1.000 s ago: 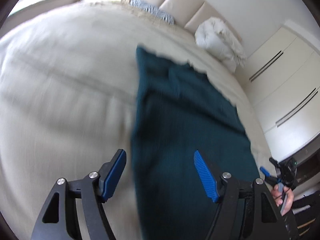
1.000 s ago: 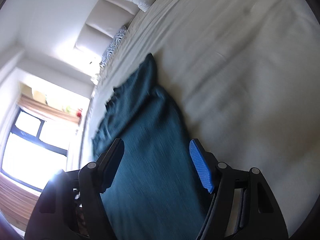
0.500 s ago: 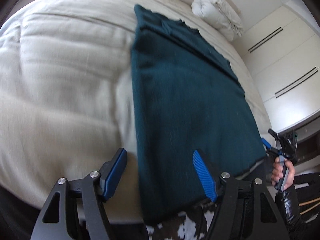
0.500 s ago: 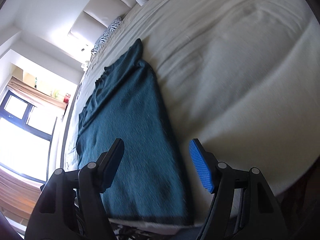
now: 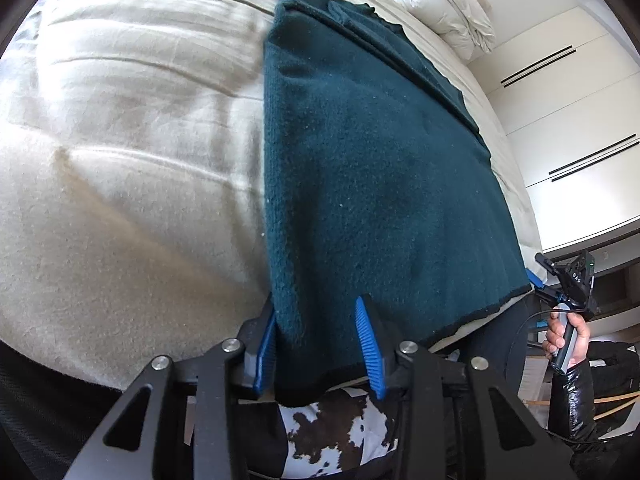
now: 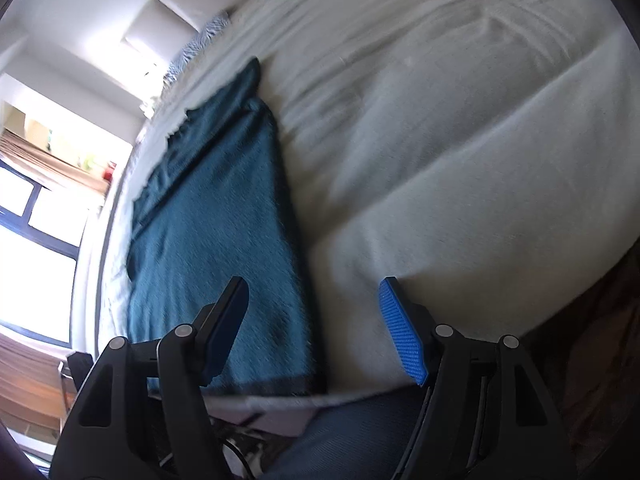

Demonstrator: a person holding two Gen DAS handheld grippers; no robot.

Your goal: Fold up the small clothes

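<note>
A dark teal knit garment (image 5: 376, 168) lies flat and long on the cream bed (image 5: 128, 152); its near hem hangs over the bed's front edge. My left gripper (image 5: 318, 344) has narrowed around the garment's near left corner, with the cloth between its blue pads, which still stand apart. In the right wrist view the same garment (image 6: 216, 236) lies left of centre. My right gripper (image 6: 316, 328) is open and empty above the garment's near right corner. The right gripper also shows at the far right of the left wrist view (image 5: 568, 280), held in a hand.
A white rolled duvet (image 5: 444, 8) lies at the head of the bed by a padded headboard (image 6: 188, 12). White wardrobe doors (image 5: 568, 120) stand to the right. A window (image 6: 32, 248) is on the far side. A cow-print cloth (image 5: 332, 436) is below the bed edge.
Both grippers have pulled back to the bed's near edge. My left gripper's jaws have narrowed around the garment's near left corner. The right gripper stays open.
</note>
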